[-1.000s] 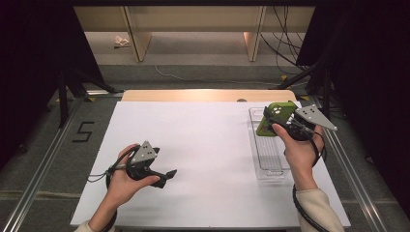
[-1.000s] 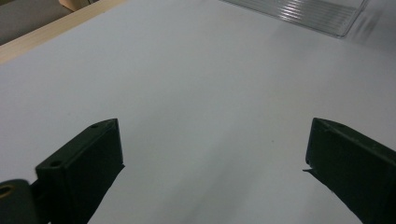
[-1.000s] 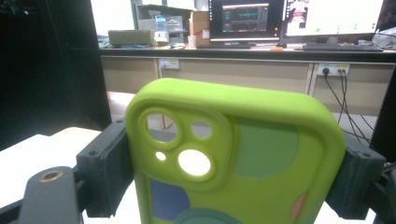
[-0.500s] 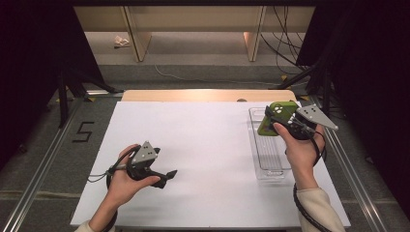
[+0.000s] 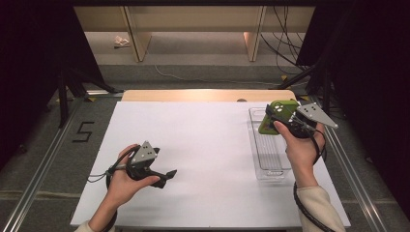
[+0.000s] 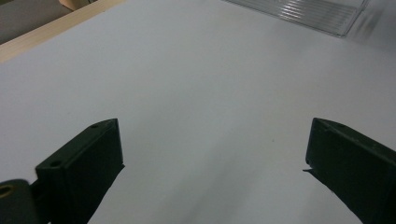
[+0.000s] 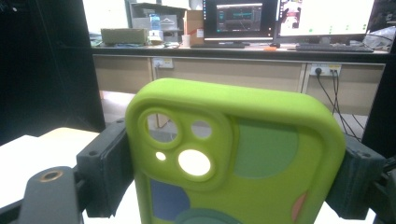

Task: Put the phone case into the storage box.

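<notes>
The right claw (image 5: 273, 117) is clamped on a green phone case (image 5: 276, 116), one black jaw pressing each long side of it. In the right gripper view the green phone case (image 7: 238, 158) stands upright between those jaws with its camera cut-outs toward the lens, light showing through the holes, and patches of blue, darker green and pink on its back. From the high view the case is held up above the far right part of the surface (image 5: 203, 145), over the far end of a clear plastic tray (image 5: 270, 164). Whether the case touches the tray cannot be told. The tray lies lengthwise near the right edge of the surface, its ribbed floor bare at the near end.

The left claw (image 5: 170, 174) is near the front left of the surface, well apart from the tray and the case, pointing toward the right edge. Its jaws stand wide apart with nothing between them; in the left gripper view the left claw (image 6: 212, 154) looks across bare white surface, with the clear plastic tray (image 6: 308, 14) at the far side. The person's left hand (image 5: 126, 180) wraps the gripper body, and a cable loops from it toward the front left corner
</notes>
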Motion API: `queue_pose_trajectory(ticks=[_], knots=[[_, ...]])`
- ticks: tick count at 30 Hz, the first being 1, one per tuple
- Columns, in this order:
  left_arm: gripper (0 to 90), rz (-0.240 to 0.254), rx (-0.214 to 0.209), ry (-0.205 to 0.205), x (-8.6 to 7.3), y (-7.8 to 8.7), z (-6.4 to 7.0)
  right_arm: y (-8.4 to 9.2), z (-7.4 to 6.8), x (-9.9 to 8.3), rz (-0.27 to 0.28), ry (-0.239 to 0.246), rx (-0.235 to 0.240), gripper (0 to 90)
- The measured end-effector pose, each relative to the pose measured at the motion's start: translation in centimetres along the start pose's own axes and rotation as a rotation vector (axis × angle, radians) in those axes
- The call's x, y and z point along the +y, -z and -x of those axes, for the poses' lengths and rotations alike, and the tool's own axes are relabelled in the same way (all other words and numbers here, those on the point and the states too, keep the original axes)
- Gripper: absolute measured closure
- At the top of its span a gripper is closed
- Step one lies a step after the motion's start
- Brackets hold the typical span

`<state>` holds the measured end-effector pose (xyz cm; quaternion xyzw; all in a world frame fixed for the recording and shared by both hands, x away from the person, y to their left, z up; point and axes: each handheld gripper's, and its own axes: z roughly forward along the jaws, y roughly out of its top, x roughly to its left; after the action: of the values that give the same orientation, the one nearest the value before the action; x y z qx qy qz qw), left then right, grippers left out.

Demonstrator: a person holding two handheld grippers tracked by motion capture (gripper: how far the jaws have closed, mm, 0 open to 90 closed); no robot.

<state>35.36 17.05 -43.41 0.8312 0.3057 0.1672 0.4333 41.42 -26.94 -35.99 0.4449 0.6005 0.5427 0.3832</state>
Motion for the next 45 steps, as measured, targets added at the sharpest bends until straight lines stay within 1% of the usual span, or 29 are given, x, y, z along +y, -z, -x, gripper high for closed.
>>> queue_pose_trajectory(ticks=[24, 45], knots=[[3.7, 0.006, 0.005, 0.004, 0.0, 0.1, -0.1, -1.5, -0.3, -0.1, -0.017, 0.005, 0.0, 17.7], [3.7, 0.004, -0.001, 0.008, 0.0, -0.1, -0.1, -2.3, 0.2, -0.2, -0.033, 0.013, -0.017, 17.7]])
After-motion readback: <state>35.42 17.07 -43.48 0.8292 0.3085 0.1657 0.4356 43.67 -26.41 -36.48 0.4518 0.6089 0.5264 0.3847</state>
